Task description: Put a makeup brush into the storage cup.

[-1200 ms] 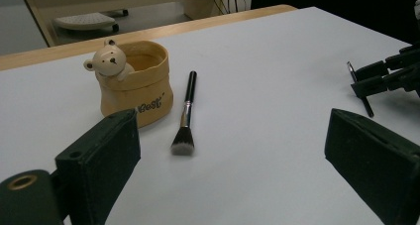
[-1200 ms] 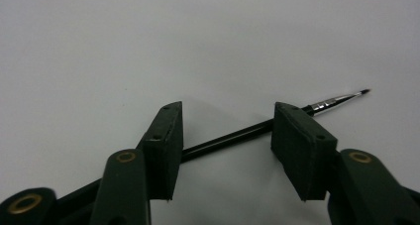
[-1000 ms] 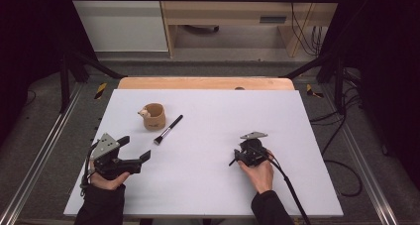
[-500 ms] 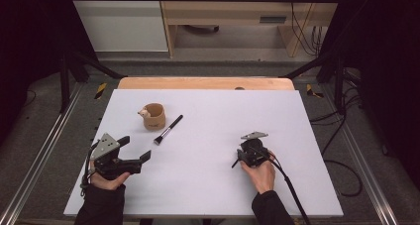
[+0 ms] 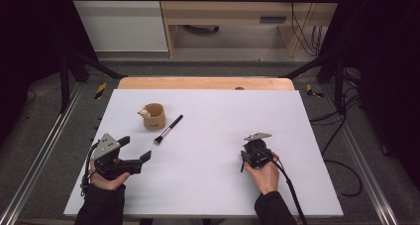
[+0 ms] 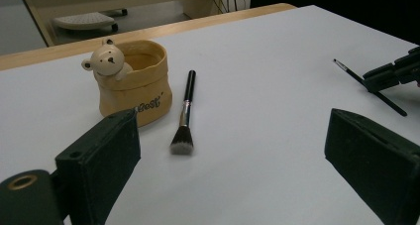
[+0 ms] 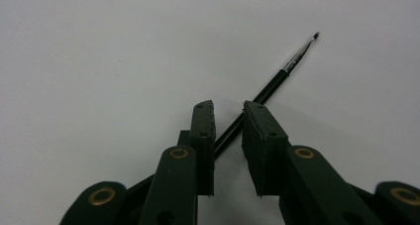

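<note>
High view: right gripper (image 5: 246,160) sits tipped down at the near right of the desk (image 5: 297,136), well right of the bear pot (image 5: 153,116). Left gripper (image 5: 134,153) rests just in front of the pot, jaws spread with nothing between them. A flat makeup brush (image 5: 167,130) lies just right of the pot, bristles toward the person. The thin brush isn't resolvable here, hidden under the right gripper.

Left gripper view: the bear-shaped pot (image 6: 133,81) stands upright, with the makeup brush (image 6: 184,113) lying flat beside it and apart from it. Far right of the pot, the thin liner brush (image 6: 369,86) lies on the desk with the right gripper's jaws over its handle.

Right gripper view: the jaws have just been closing and a narrow gap remains. The liner brush (image 7: 262,98) runs diagonally through the gap, its handle against the left pad (image 7: 204,136) and clear of the right one, so it isn't pinched yet.

Risks, as I read it:
- The handle is thin, round and crosses the pads at an angle, so on closing it may roll or skate out forward.
- The brush lies flat on the desk, so the pads could close above it and miss.
- If caught off-centre, it will likely swing tip-down on lift, which makes dropping it into the pot awkward.
</note>
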